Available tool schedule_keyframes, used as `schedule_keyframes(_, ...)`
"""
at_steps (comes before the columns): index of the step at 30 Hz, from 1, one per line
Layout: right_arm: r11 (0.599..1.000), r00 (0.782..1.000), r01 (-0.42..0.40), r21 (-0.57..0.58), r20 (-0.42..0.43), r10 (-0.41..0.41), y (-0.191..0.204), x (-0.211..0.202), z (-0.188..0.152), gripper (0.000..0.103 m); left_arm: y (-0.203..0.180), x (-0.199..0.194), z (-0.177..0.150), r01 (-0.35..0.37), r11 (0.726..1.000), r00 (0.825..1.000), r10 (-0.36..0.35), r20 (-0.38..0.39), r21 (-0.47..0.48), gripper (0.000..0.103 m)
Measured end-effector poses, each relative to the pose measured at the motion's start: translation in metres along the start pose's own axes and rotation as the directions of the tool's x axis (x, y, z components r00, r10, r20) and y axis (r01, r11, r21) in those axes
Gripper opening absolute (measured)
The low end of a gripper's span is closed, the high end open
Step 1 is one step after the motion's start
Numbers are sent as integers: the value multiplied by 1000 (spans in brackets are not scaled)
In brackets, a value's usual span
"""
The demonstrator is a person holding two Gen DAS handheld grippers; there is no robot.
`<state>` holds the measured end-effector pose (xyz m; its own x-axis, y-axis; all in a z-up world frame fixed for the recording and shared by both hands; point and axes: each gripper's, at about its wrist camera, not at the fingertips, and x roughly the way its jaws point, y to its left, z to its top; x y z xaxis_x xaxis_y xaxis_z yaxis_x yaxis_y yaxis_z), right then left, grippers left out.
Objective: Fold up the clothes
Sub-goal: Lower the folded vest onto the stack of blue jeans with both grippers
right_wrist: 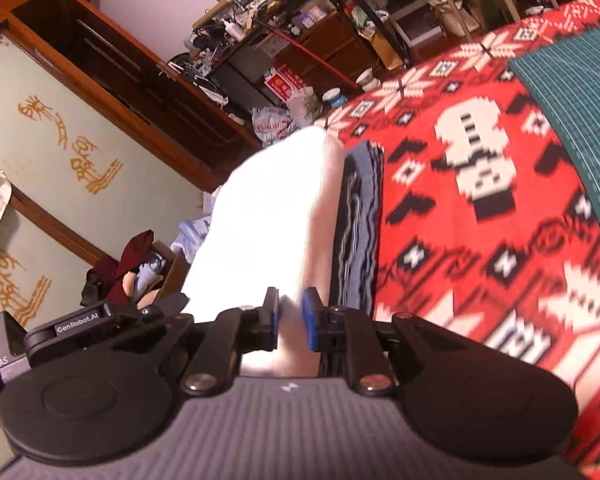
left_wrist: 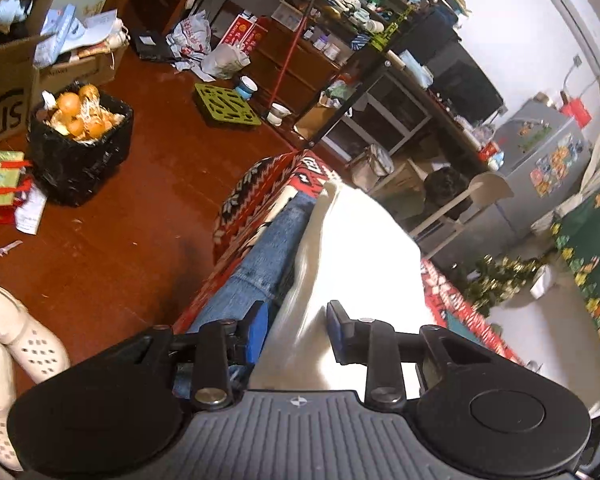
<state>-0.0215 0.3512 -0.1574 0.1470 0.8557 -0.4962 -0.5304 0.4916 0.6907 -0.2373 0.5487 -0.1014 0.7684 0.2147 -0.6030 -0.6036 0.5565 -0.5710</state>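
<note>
Gripping the white garment [right_wrist: 276,208] by its near edge, the right hand-held gripper [right_wrist: 291,320] has its blue pads nearly together with cloth pinched between them. The left hand-held gripper [left_wrist: 296,330] stands wider, its blue pads on either side of a raised fold of the same white garment [left_wrist: 352,256]; whether they actually clamp it I cannot tell. The garment lies over folded blue jeans [left_wrist: 260,260] at the edge of a surface covered with a red patterned blanket [right_wrist: 480,200]. Past that edge, on the red-brown floor [left_wrist: 140,208], stand a black basket of oranges [left_wrist: 82,136] and pale clogs [left_wrist: 24,336].
</note>
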Motion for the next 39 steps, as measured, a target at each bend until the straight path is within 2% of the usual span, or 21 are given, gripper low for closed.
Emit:
schedule_keyframes(6, 1000, 999, 11, -19, -35, -11, 6, -15, -19, 16, 3, -16, -12, -24, 1000, 1000, 24, -12, 1, 25)
schedule_keyframes(11, 1000, 1000, -2, -19, -15, 2, 5, -35, -15, 16, 2, -32, -14, -32, 999, 999, 32, 20, 3, 20)
schedule_keyframes(12, 1000, 1000, -1, -22, -7, 0, 4, -37, -11, 16, 2, -34, -13, -29, 1000, 999, 29, 36, 2, 21)
schedule_keyframes(14, 1000, 1000, 3, -28, 9, -3, 3, -41, -4, 17, 3, -34, -7, -25, 1000, 997, 25, 66, -6, 38)
schedule_keyframes(15, 1000, 1000, 5, -27, 9, -5, 2, -38, 2, 17, 3, -32, -2, -22, 1000, 997, 23, 72, -8, 40)
schedule_keyframes(19, 999, 1000, 19, -29, 6, -19, -1, -17, 25, 24, -1, -7, 25, 2, 1000, 999, -3, 41, 23, 48)
schedule_keyframes(24, 998, 999, 44, -36, -5, -44, -3, 18, 53, 25, -11, 39, 48, -33, 996, 999, 36, -32, 84, 48)
schedule_keyframes(26, 998, 998, 54, -38, -7, -54, -4, 31, 63, 30, -14, 55, 56, -41, 994, 998, 46, -50, 104, 48)
schedule_keyframes(30, 997, 997, 75, -36, 39, -73, -10, 52, 80, 33, -14, 78, 73, -36, 995, 997, 41, -59, 92, 48)
schedule_keyframes(34, 997, 995, 73, 19, 63, -74, -24, 70, 105, 33, -16, 97, 87, -22, 997, 997, 28, -71, 79, 48)
schedule_keyframes(39, 996, 998, 43, 80, 53, -47, -36, 85, 116, 35, -18, 108, 88, -7, 998, 996, 13, -91, 65, 47)
